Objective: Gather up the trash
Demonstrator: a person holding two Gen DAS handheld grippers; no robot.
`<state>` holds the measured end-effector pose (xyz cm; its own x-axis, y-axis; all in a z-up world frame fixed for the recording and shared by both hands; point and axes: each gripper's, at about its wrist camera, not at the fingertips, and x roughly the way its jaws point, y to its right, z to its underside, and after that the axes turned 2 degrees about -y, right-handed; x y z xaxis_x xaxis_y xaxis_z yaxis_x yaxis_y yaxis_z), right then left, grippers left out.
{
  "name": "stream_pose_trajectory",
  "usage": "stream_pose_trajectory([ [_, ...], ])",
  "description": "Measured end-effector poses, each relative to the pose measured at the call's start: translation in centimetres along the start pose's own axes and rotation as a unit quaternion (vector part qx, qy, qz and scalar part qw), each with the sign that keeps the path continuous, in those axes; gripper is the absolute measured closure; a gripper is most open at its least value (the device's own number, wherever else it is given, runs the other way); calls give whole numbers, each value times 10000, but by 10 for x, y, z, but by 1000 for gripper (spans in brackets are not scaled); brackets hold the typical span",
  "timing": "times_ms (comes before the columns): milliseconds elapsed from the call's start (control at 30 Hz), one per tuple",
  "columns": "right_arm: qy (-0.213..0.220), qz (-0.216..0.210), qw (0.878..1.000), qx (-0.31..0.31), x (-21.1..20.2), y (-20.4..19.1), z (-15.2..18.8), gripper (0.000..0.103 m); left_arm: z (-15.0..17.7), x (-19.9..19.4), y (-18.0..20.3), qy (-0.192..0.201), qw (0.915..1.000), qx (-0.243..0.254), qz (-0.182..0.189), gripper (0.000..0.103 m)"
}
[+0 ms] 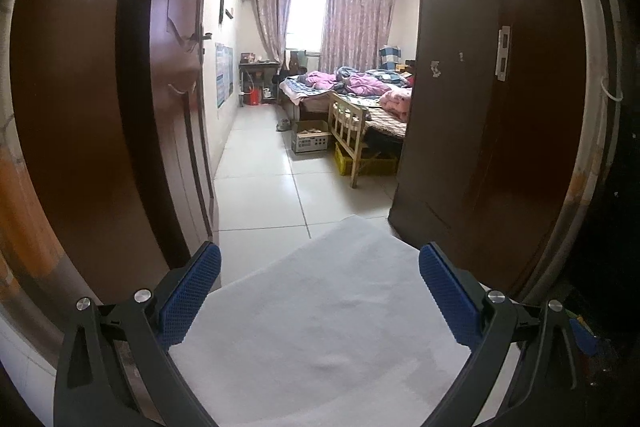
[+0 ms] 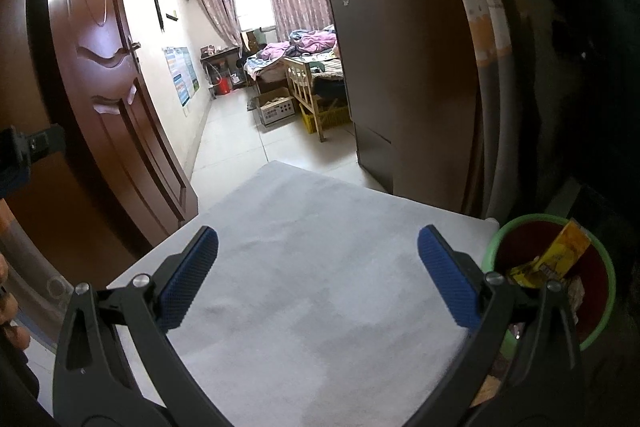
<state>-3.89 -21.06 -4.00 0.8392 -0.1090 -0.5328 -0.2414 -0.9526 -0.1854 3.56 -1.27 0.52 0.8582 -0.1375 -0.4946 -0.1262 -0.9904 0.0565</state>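
Both tools, left (image 1: 320, 281) and right (image 2: 318, 265), hang wide open and empty over the bare grey worktop (image 2: 304, 267), since the trash (image 2: 554, 259) already sits in the green-rimmed bin (image 2: 600, 311) just beside its right edge.

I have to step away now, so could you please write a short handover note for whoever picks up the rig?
Left gripper: open, holding nothing, above the white cloth-covered table.
Right gripper: open, holding nothing, over the same table.
Green-rimmed bin: beside the table's right edge, with a yellow wrapper and other trash inside.
Done: no trash shows on the visible tabletop.
Left: check outside these views for leftover trash; otherwise probably finished.
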Motion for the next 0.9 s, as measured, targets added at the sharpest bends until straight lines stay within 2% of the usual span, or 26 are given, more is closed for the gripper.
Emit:
stream_pose_trajectory([
  [633,-172,32,9998,-69,2,2,9,4,2,-2,-1,-44,9999,84,111,8],
  [900,-211,127,9997,78,3,14,14,4,1,-3,-4,-26,9999,127,9,8],
])
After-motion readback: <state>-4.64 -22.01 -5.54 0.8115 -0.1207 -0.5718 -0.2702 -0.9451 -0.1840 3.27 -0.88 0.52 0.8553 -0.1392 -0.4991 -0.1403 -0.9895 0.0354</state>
